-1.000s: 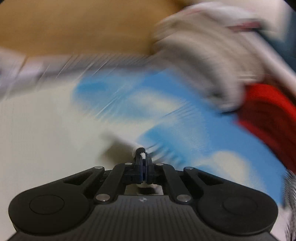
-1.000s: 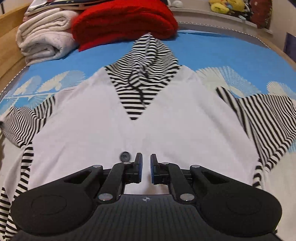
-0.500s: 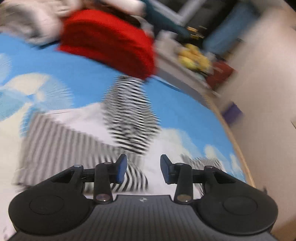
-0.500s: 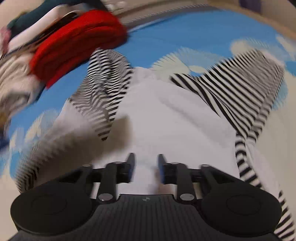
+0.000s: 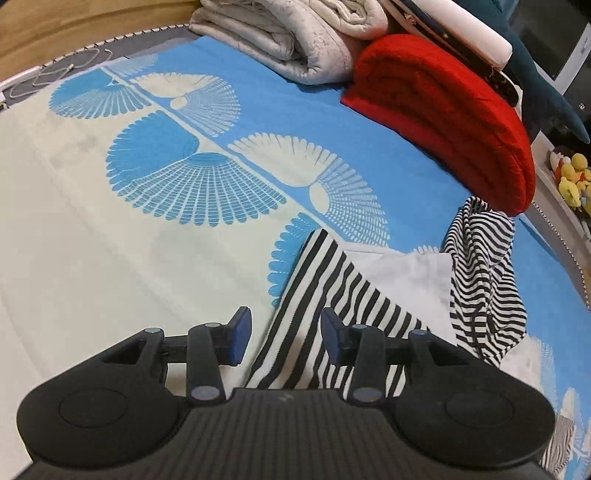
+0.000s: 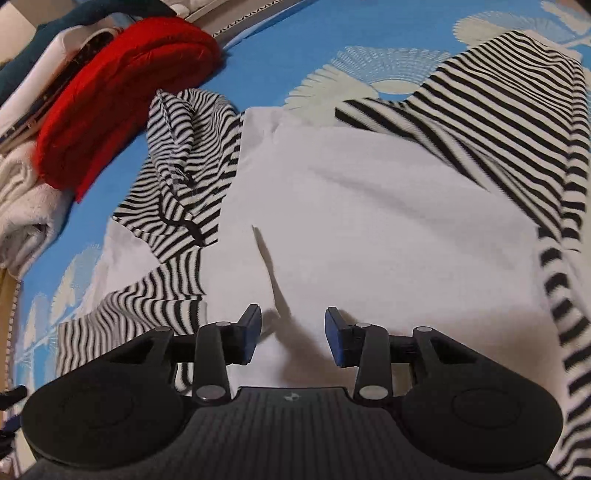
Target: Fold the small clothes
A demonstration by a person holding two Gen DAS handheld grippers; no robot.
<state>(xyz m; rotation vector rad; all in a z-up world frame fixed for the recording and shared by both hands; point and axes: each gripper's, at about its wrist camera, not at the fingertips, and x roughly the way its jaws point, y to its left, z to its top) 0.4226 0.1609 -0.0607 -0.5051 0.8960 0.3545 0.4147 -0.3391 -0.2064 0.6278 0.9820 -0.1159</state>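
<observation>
Both of my grippers have spread their fingers since a second ago, when the left one was pinched tight on a white edge and the right one stood narrow over the shirt front. Now the left gripper stands wide with nothing between its blue pads, poised over the folded-in striped sleeve. My right gripper is equally wide and holds nothing, low above the white body of the hooded top. I see the top lying flat on the blue and cream bedsheet, its striped hood flopped toward the red blanket. On the right side its other striped sleeve is spread out across the sheet. Folded pale bedding sits beside the red blanket.
</observation>
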